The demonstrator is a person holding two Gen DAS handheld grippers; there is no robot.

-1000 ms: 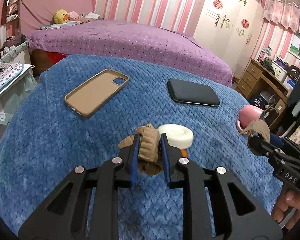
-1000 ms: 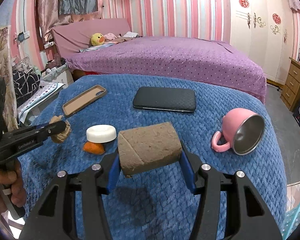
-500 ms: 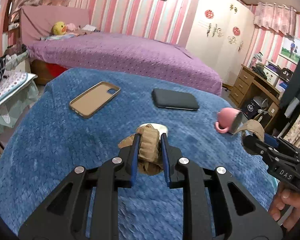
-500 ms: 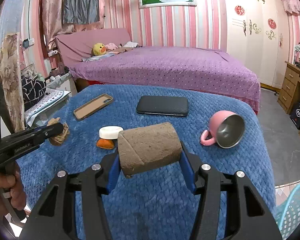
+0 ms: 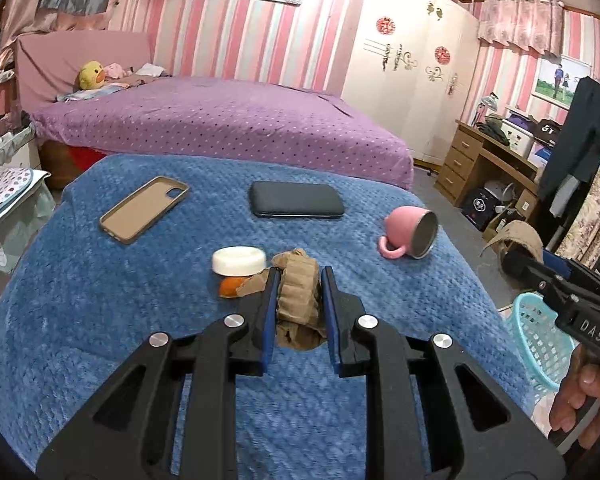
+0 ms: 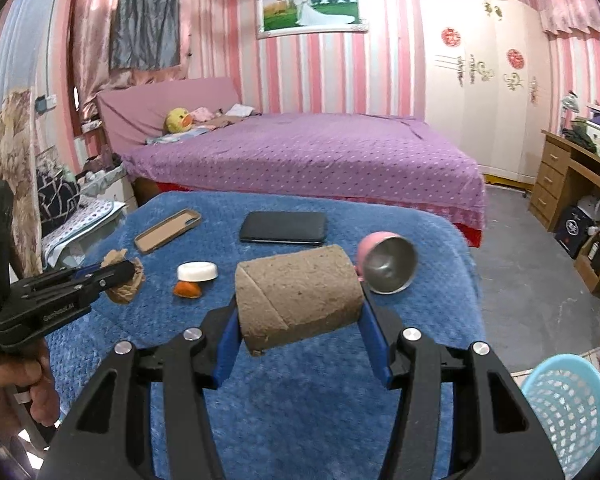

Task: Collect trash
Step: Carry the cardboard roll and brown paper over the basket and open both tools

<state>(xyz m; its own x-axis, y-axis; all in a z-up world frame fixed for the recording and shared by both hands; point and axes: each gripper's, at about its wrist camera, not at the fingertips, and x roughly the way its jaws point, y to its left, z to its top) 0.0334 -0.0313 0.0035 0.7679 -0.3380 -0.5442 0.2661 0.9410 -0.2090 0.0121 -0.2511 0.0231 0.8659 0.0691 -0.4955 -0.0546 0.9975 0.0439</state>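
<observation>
Carrying trash clear of blue blanket (image 6: 308, 408): left gripper (image 5: 298, 304) clamps crumpled paper (image 5: 298, 300), right gripper (image 6: 298, 320) squeezes cardboard tube (image 6: 296, 296), basket (image 6: 564, 404) waiting beside.

Stuff you can't fully see
Basket (image 6: 568, 408) cut off at the frame edge; cardboard tube (image 6: 298, 298) covers part of the pink cup (image 6: 388, 262).

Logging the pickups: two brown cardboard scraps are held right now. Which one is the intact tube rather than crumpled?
The cardboard tube in the right gripper: a smooth, whole cylinder held crosswise. The left gripper pinches a crumpled cardboard wad, creased and shapeless.
</observation>
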